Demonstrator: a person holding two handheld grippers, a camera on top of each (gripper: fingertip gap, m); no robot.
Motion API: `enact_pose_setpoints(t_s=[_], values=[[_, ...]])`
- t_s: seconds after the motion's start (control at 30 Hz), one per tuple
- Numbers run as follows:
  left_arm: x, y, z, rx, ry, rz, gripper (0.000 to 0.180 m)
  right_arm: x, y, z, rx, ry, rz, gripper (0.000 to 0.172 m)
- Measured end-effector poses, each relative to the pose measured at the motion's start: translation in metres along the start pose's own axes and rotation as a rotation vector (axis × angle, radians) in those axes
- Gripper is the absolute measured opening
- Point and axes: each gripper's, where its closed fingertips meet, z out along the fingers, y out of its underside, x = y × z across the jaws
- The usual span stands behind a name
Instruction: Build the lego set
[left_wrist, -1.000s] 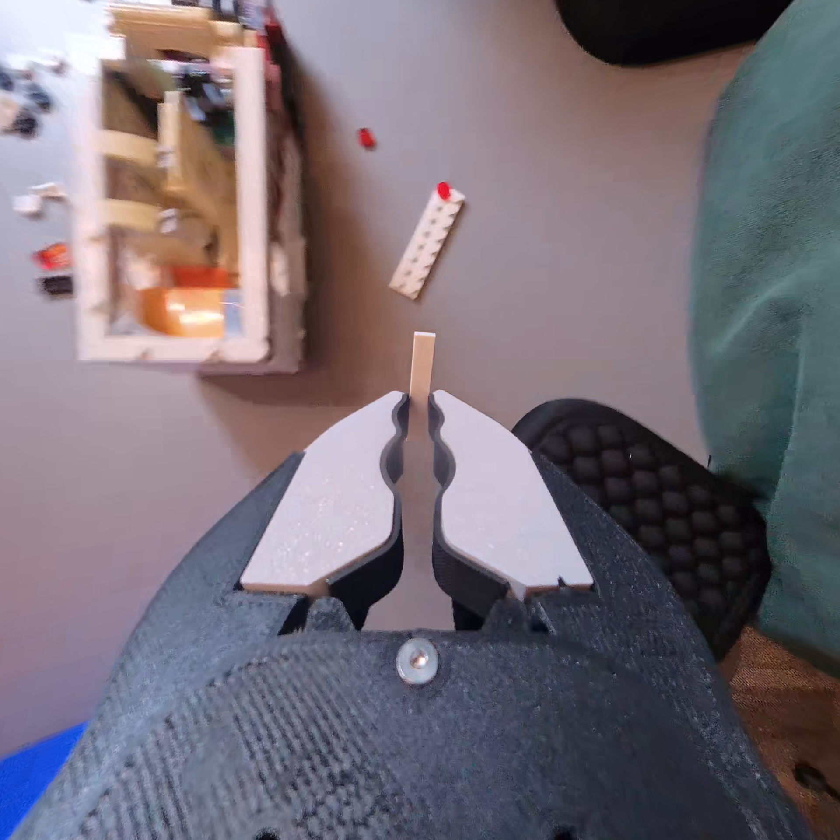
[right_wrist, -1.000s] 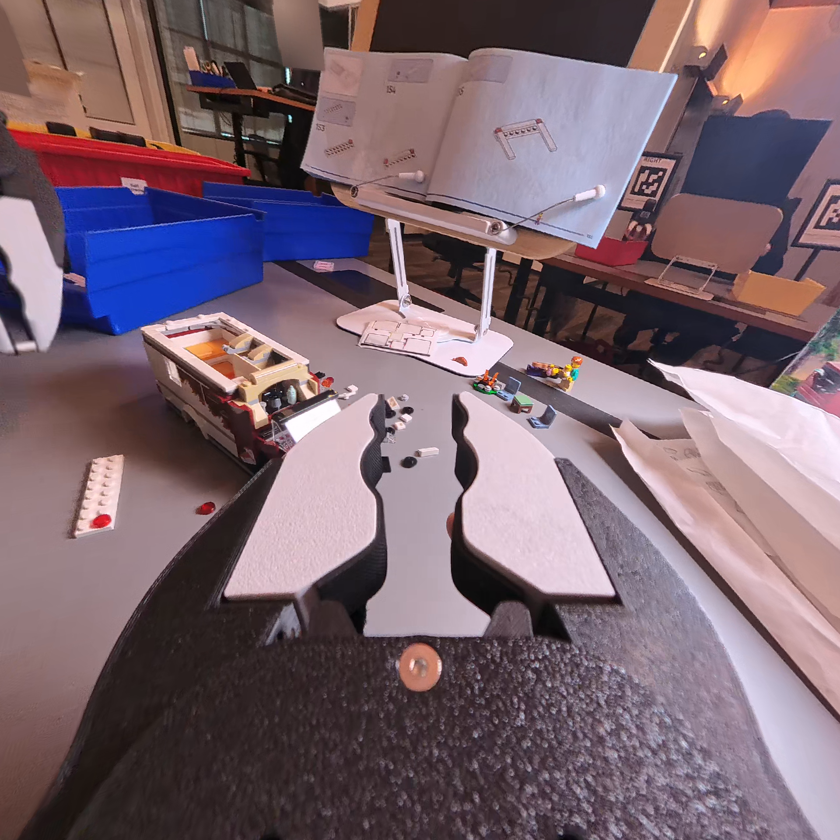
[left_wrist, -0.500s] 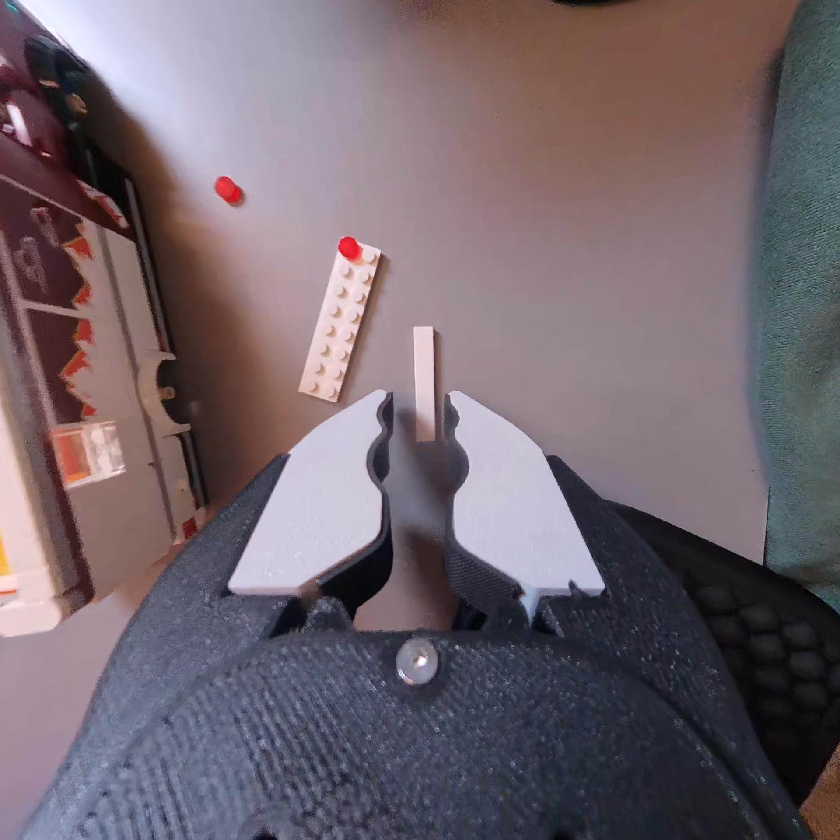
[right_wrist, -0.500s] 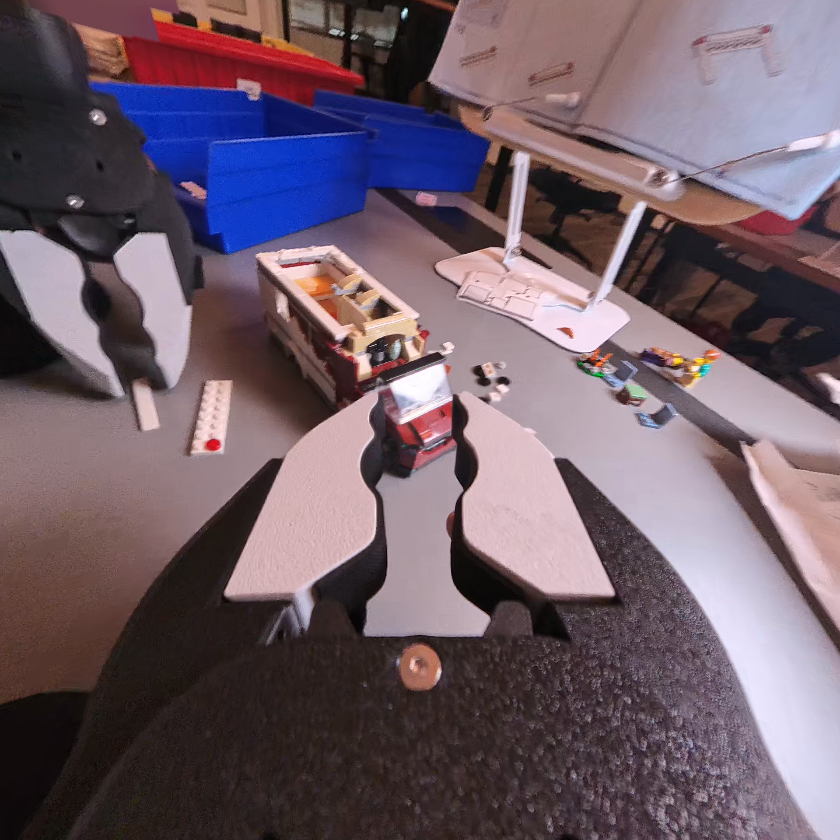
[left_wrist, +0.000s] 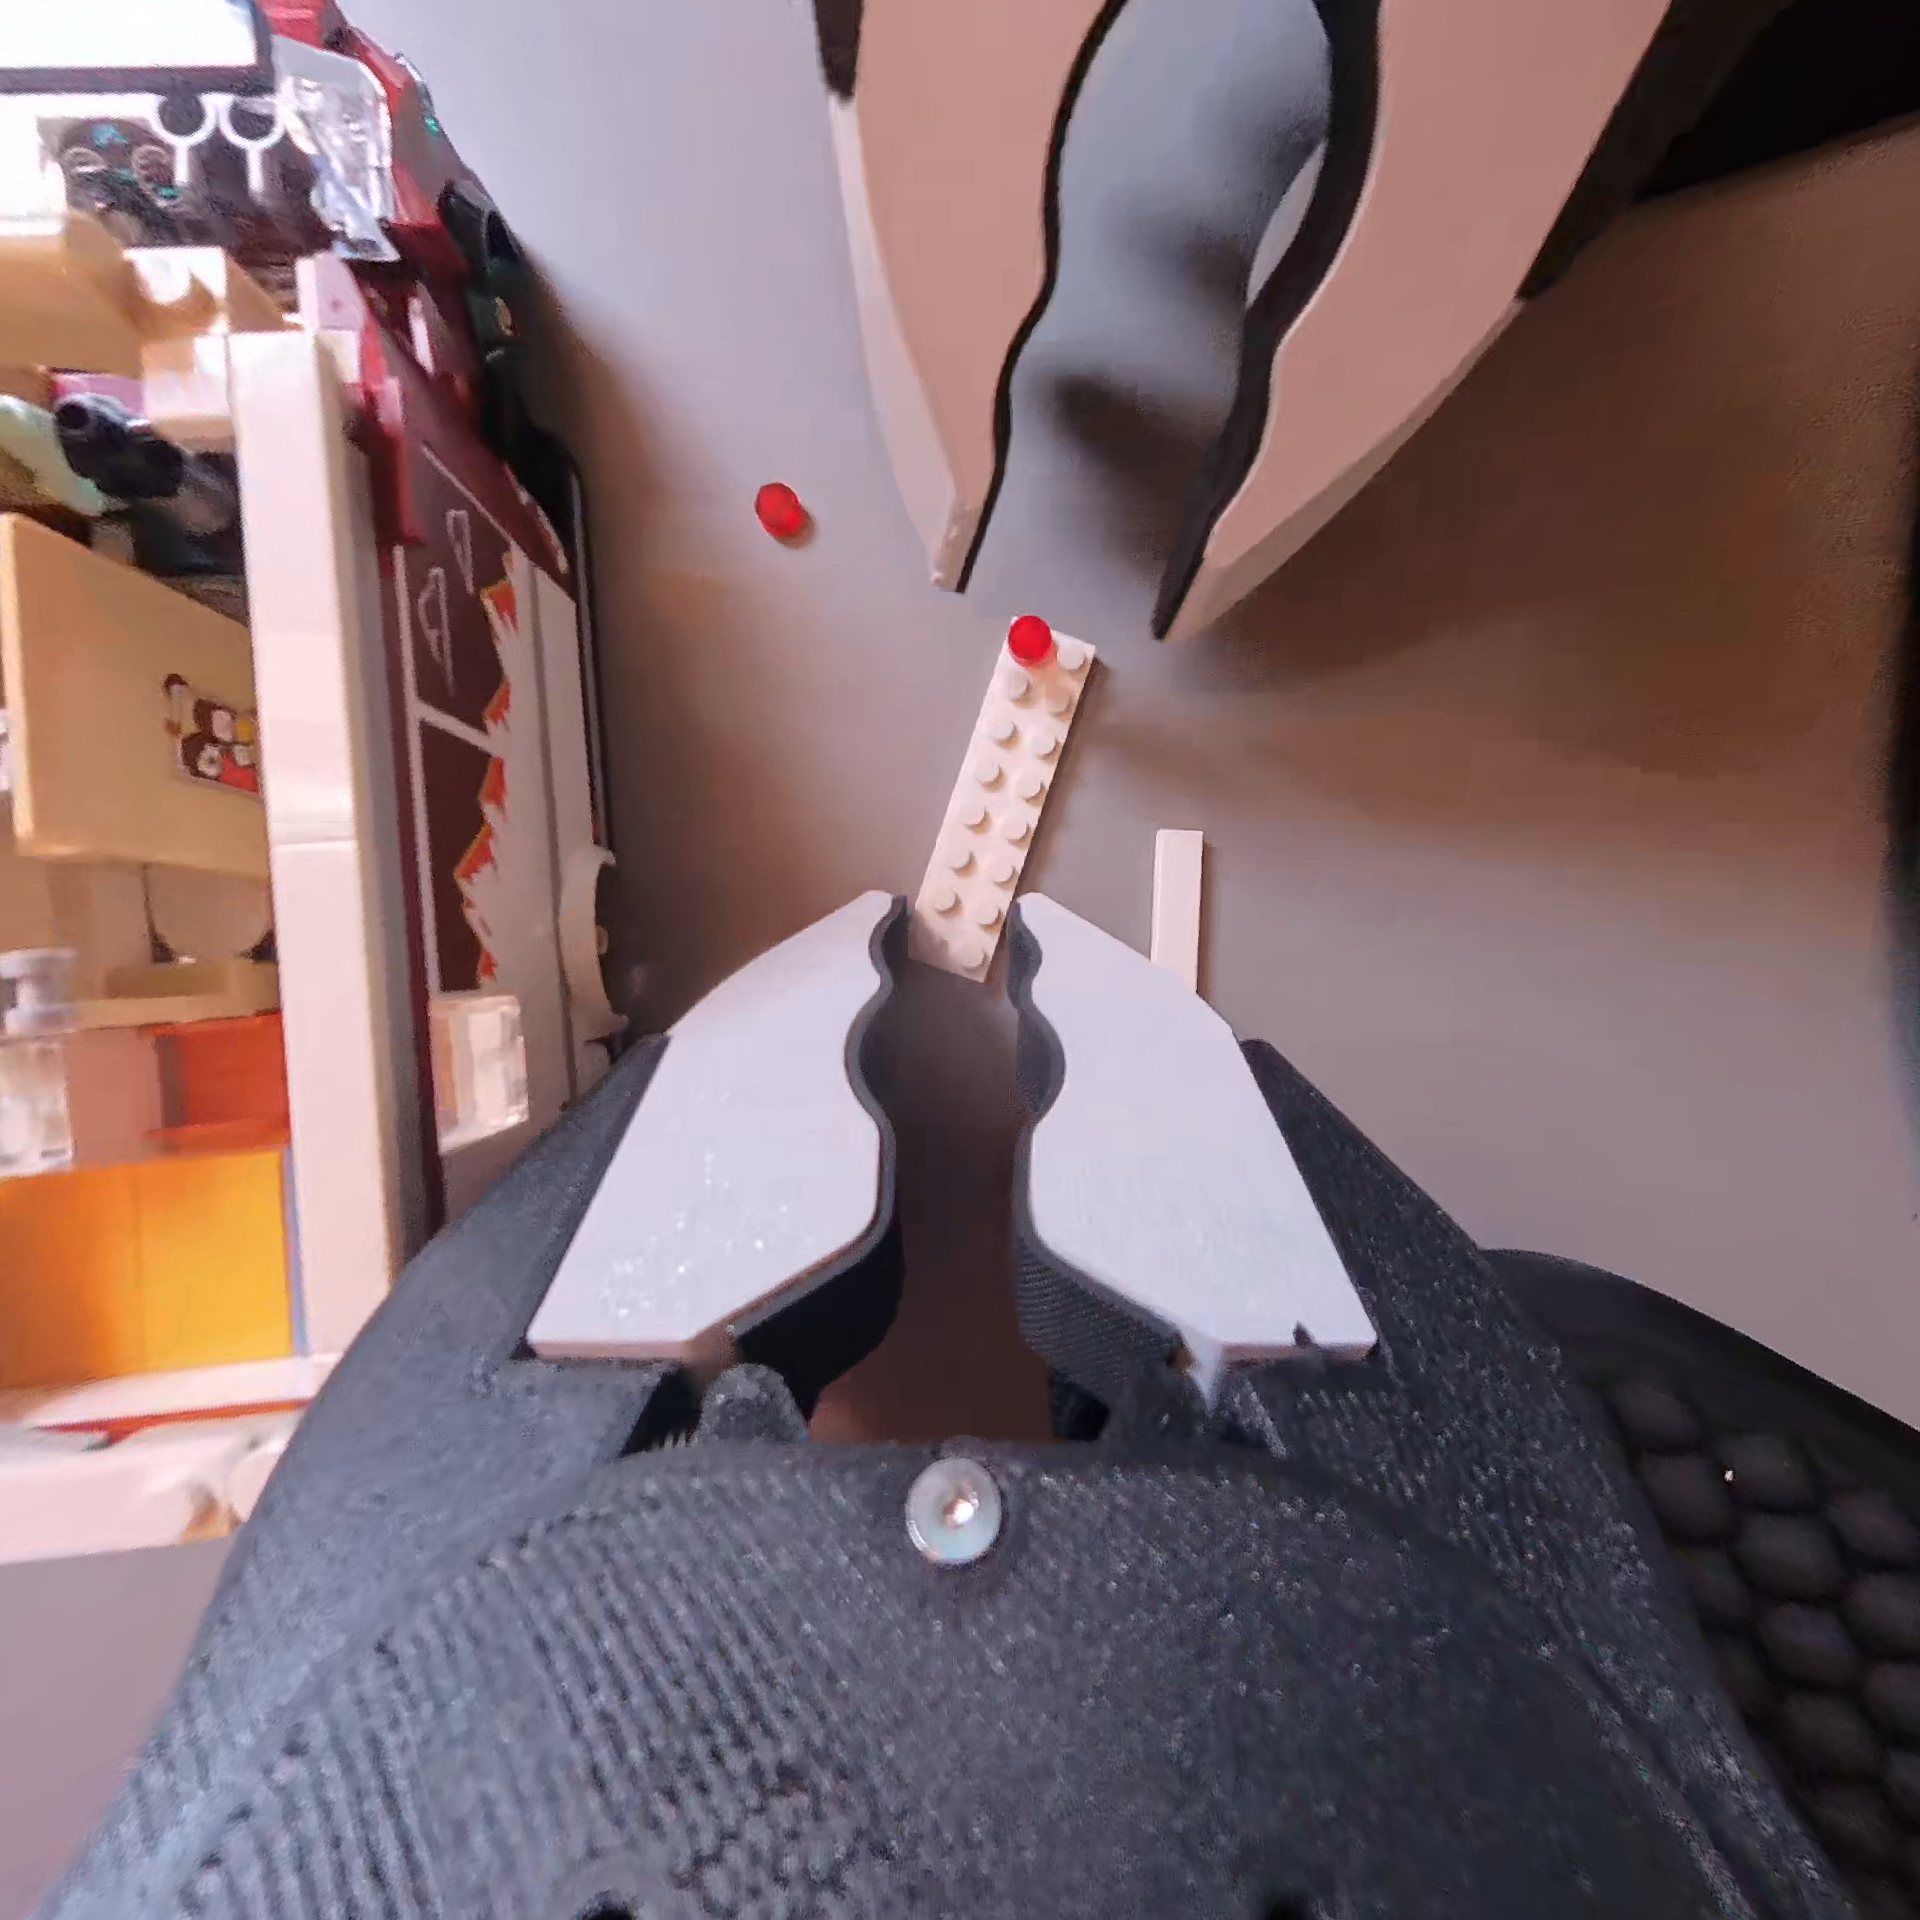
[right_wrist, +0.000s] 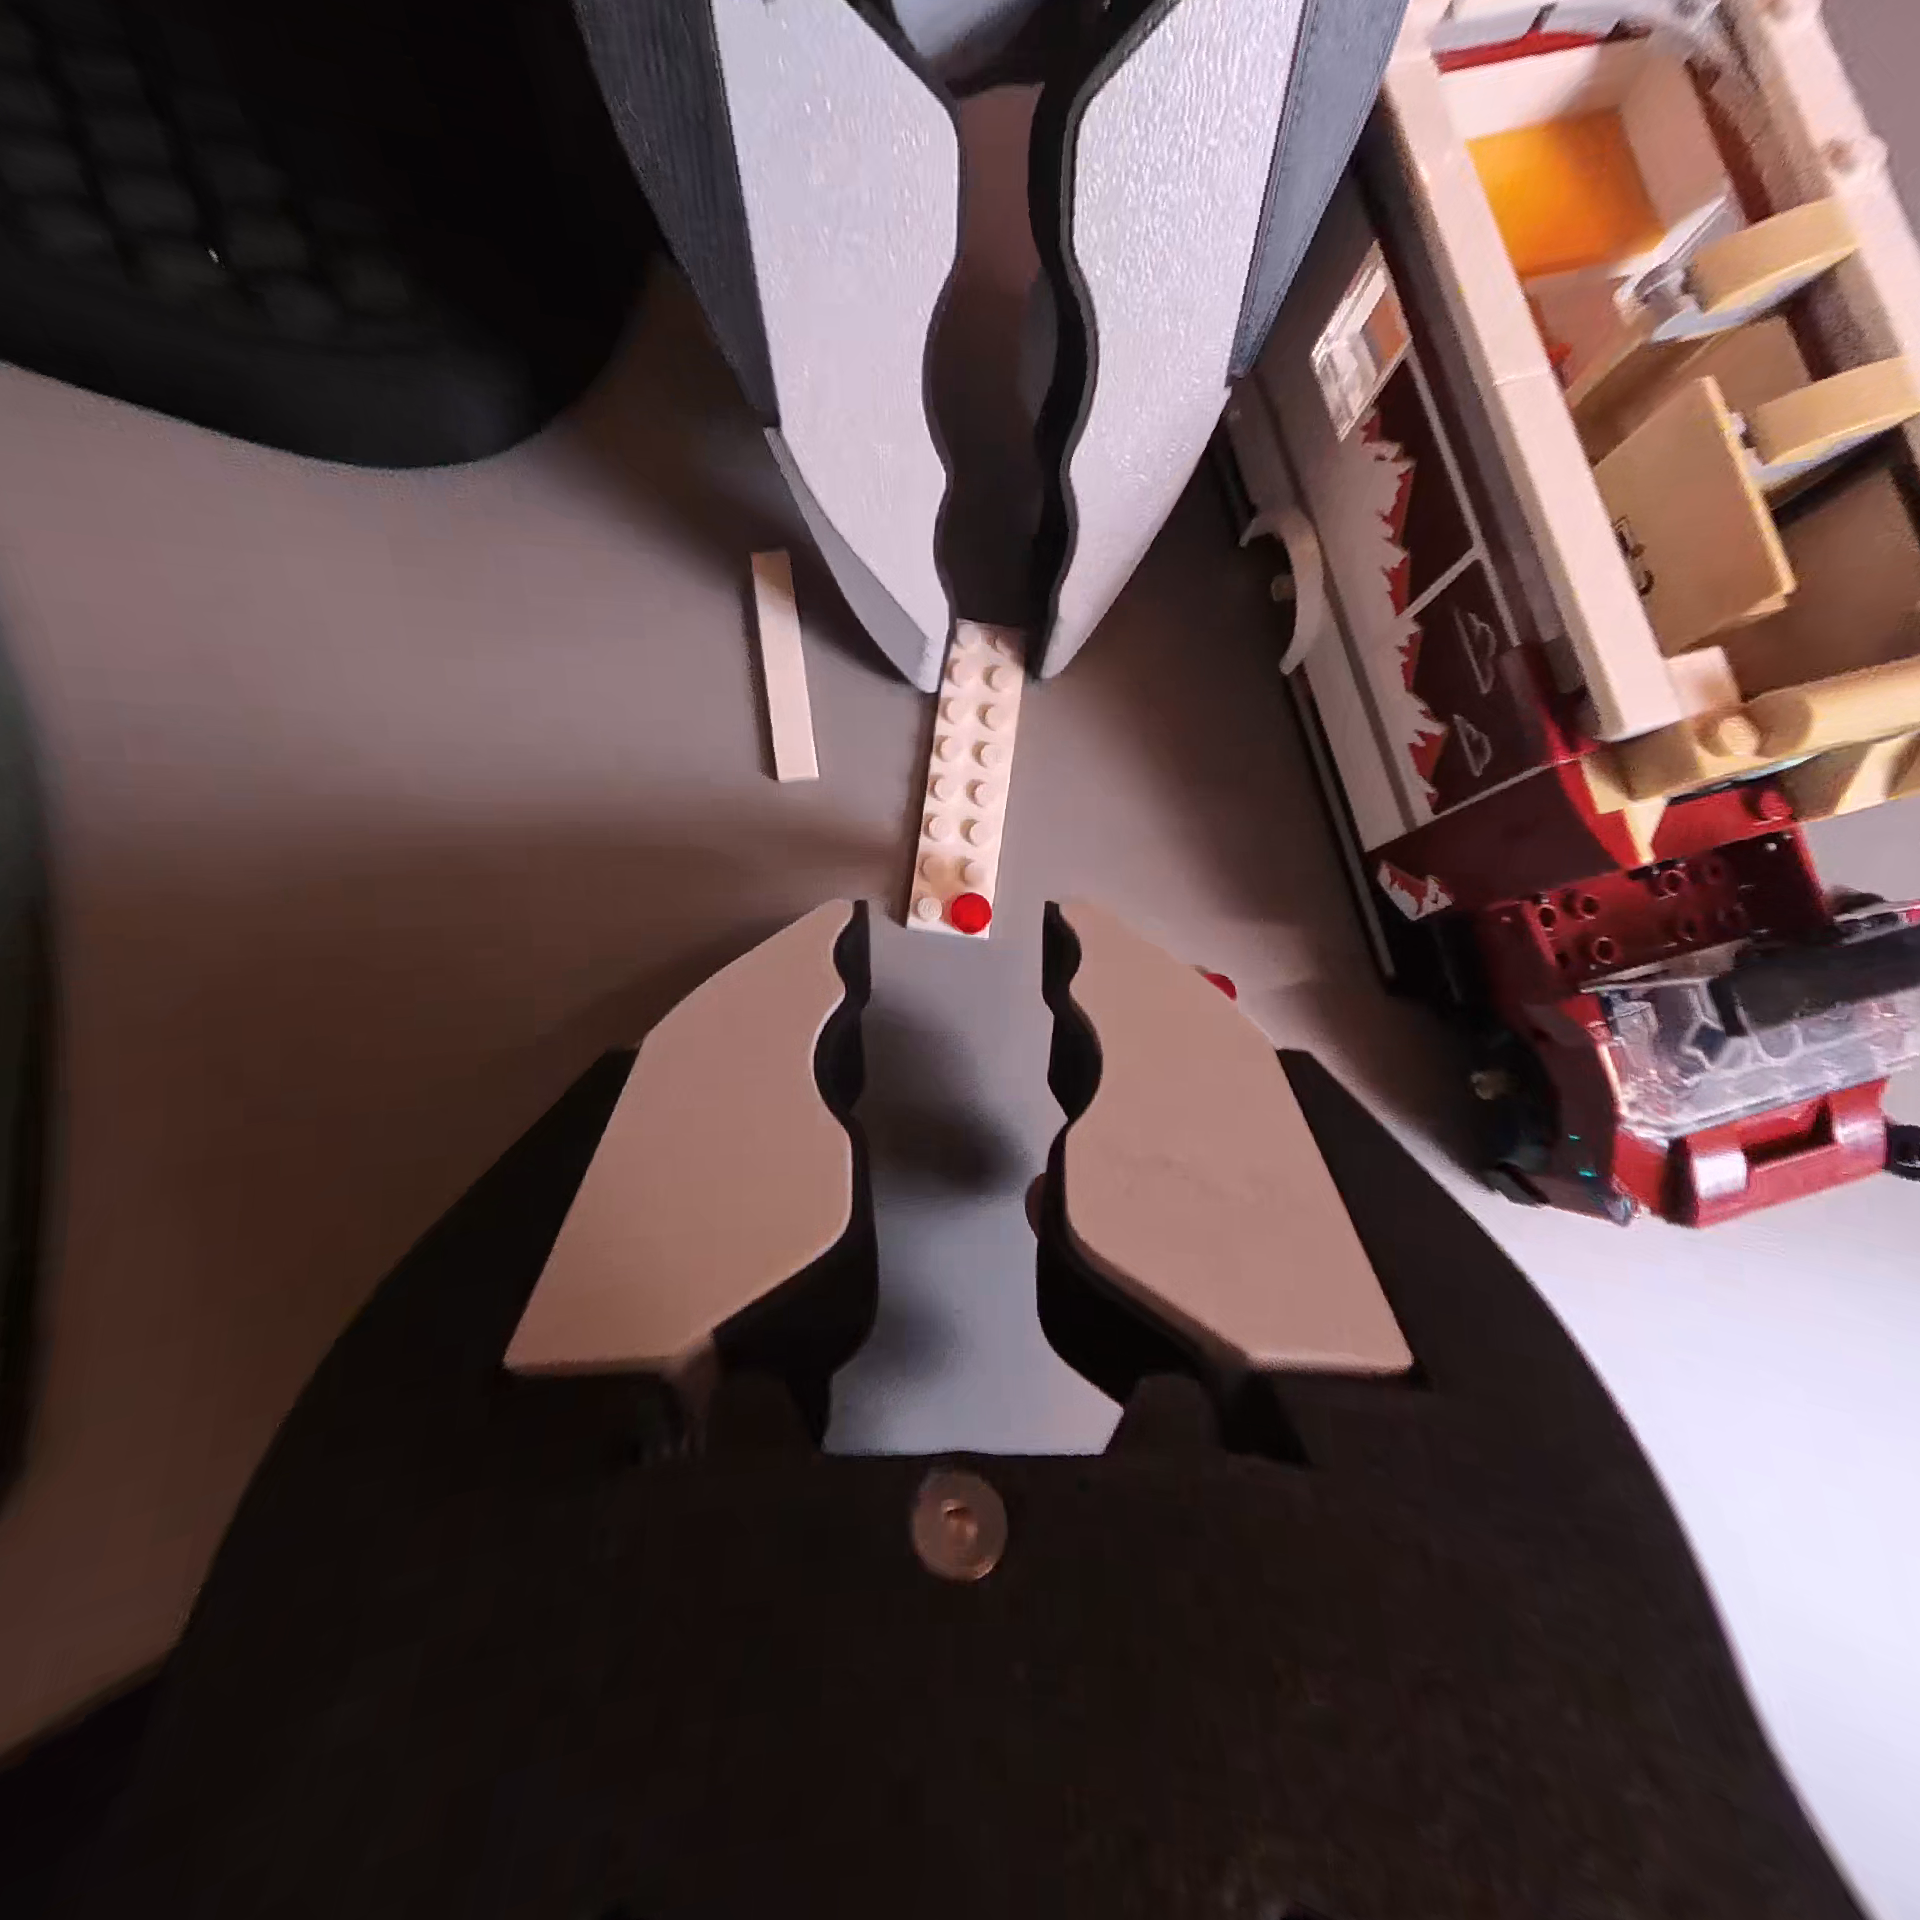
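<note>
A long white studded plate (left_wrist: 1003, 800) lies flat on the grey table, with a red round stud (left_wrist: 1029, 639) on its far corner. My left gripper (left_wrist: 958, 920) is open and its tips straddle the plate's near end without clamping it. A narrow white tile (left_wrist: 1177, 899) lies loose just right of it. My right gripper (right_wrist: 951, 920) is open and empty, its tips just short of the plate's (right_wrist: 966, 790) red-stud end (right_wrist: 970, 911). It faces the left gripper (right_wrist: 992, 655) along the plate. The right gripper also shows at the top of the left wrist view (left_wrist: 1060, 603).
The cream and dark red camper van model (left_wrist: 312, 727) stands close beside the plate, roof off; it also shows in the right wrist view (right_wrist: 1558, 520). A loose red stud (left_wrist: 779, 512) lies between van and plate. A black mesh object (right_wrist: 260, 208) sits behind the left gripper. The grippers' ends are close to 5 centimetres from one another.
My left gripper opened and let go of the white tile, which now lies on the table, then shifted onto the studded plate's end. My right gripper swung down to the plate's other end.
</note>
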Motion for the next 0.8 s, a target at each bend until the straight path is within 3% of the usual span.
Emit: enact_pose_setpoints(t_s=[0.53,0.8], values=[[0.029,-0.011,0.000,0.053,0.053,-0.030,0.021,-0.004,0.013,0.005,-0.130,-0.156,-0.169,0.017],[0.031,-0.011,-0.019,0.126,-0.037,-0.030,0.024,0.002,0.003,-0.004,-0.001,-0.139,-0.156,0.028]])
